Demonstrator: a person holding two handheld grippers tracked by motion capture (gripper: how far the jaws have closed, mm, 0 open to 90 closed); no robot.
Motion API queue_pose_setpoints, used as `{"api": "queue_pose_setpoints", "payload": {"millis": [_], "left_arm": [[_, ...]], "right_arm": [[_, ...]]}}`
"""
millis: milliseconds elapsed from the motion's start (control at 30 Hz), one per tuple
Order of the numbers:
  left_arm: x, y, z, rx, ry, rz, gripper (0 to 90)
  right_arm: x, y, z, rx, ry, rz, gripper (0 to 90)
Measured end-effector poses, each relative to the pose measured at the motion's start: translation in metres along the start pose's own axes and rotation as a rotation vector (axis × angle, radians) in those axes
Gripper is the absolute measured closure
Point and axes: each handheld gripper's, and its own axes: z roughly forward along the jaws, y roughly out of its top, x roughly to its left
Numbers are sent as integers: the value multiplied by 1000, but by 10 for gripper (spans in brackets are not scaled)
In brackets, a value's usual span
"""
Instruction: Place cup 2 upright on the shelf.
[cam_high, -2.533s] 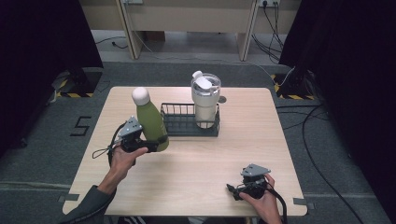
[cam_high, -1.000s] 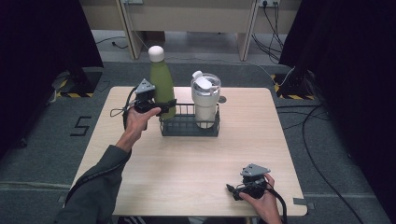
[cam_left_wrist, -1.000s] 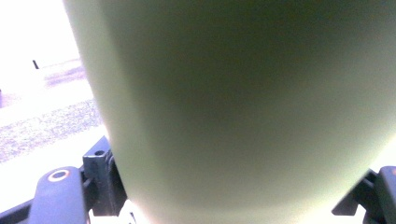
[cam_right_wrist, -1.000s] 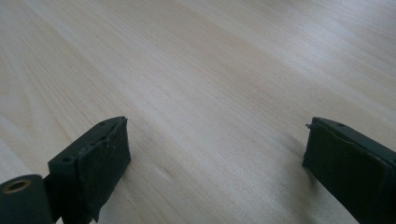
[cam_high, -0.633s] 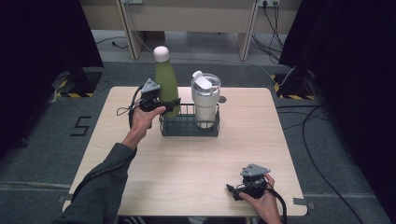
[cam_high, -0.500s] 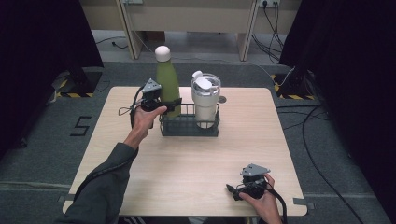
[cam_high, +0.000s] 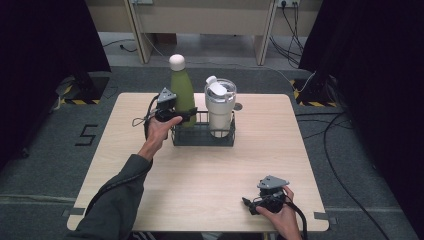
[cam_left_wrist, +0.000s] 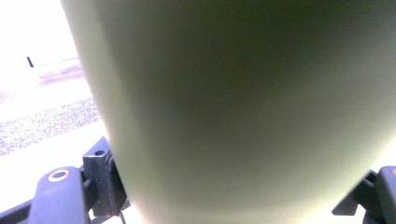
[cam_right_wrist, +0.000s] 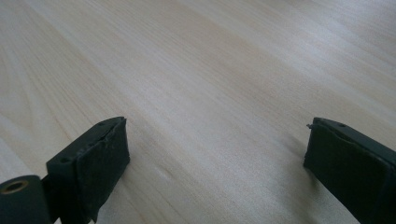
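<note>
Over the left end of the black rack (cam_high: 202, 136), my left gripper (cam_high: 176, 115) squeezes the green bottle (cam_high: 182, 90) around its lower part. I hold the bottle upright, its bottom down among the wires, just beside the white cup (cam_high: 220, 106) that stands in the rack. Up close, the bottle (cam_left_wrist: 243, 112) sits tight between both jaws. My right gripper (cam_high: 261, 202) rests on the table (cam_high: 200, 185) near me, jaws wide apart, holding nothing.
</note>
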Motion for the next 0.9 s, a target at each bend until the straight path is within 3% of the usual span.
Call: {"api": "queue_pose_setpoints", "payload": {"millis": [167,900], "left_arm": [[2,-6,3,7,17,0,203],[-1,-28,16,27,16,9,202]], "right_arm": [[0,0,0,-2,1,-5,66],[0,0,0,-3,0,-8,64]]}}
